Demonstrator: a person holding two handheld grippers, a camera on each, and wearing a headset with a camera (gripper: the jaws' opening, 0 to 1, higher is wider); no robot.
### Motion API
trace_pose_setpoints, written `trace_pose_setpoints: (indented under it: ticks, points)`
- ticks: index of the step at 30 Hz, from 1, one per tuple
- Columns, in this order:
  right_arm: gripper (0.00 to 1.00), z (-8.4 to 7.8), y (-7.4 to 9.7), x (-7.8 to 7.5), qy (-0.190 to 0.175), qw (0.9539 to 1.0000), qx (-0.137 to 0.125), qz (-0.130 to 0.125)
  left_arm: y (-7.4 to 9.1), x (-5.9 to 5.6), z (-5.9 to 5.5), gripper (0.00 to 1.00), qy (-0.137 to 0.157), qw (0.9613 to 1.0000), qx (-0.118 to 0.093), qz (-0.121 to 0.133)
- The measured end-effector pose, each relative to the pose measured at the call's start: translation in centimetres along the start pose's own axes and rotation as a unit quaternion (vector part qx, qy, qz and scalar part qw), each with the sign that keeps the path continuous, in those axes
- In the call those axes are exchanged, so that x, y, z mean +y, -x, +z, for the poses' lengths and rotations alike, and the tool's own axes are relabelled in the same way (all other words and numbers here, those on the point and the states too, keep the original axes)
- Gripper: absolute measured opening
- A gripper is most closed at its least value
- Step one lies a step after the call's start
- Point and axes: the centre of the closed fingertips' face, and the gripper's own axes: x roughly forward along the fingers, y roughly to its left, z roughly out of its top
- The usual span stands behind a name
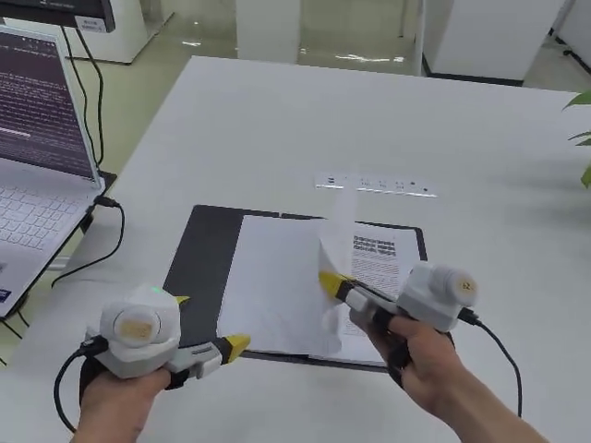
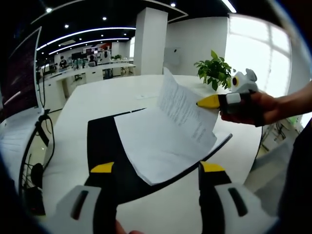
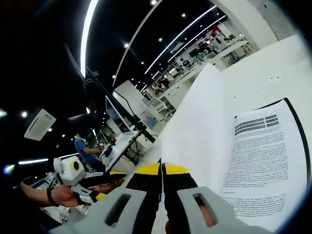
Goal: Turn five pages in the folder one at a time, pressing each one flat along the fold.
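The open black folder (image 1: pixel 201 268) lies flat on the white tabletop (image 1: pixel 277 129), just ahead of the person. Its long side runs left to right. The fold runs away from the person, a little skewed against the tabletop's near edge.

A blank white sheet (image 1: pixel 272 286) lies over the folder's middle, leaving a black strip of cover bare at the left. On the right half lies a printed page (image 1: pixel 380 263) whose lines of text read from the person's side, with the heading at the far end.

Between these two a single page (image 1: pixel 340 226) stands up off the stack, curled and near upright. Its long axis follows the fold and its far end points up and away.

The right tool (image 1: pixel 330 283) has its yellow-tipped jaws pressed together on the near edge of this raised page and points leftward across the folder. In the right gripper view the sheet rises straight from between the closed tips, with the printed page to its right.

The left tool (image 1: pixel 209 323) hovers at the folder's near left corner with its jaws wide apart and nothing between them. In the left gripper view they frame the near edge of the blank sheet.

A laptop (image 1: pixel 37 175) sits open at the left of the tabletop, a dark cable (image 1: pixel 109 245) running from its side. A socket strip (image 1: pixel 374 185) is set into the tabletop beyond the folder. Green leaves of a plant (image 1: pixel 582 138) show at the right edge.
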Motion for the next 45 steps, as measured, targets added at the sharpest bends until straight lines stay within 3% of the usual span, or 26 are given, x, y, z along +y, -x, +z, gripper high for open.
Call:
trace_pose_setpoints:
  ticks: [8, 18, 29, 39, 45]
  points:
    - [0.0, -0.5, -2.0, 1.0, 0.0, 0.9999, 0.011, 0.006, 1.0, 1.2, 0.5, 0.69, 0.004, 0.9999, -0.013, 0.002]
    - [0.0, -1.8, -4.6, 1.8, -0.006, 0.9994, 0.03, 0.015, 1.8, 2.7, -0.1, 0.7, 0.018, 0.9996, -0.019, 0.008]
    - [0.0, -4.6, -7.7, 2.3, -0.017, 0.997, 0.072, 0.024, 2.2, 3.1, -0.6, 0.71, 0.025, 0.9994, -0.021, 0.01]
    - [0.0, -6.9, -9.2, 1.9, -0.024, 0.9942, 0.102, 0.024, 1.9, 3.2, -1.6, 0.7, 0.026, 0.9996, -0.011, 0.005]
    - [0.0, -8.3, -9.9, 1.6, -0.034, 0.9921, 0.119, 0.021, 1.7, 3.2, -1.5, 0.7, 0.028, 0.9995, -0.01, 0.002]
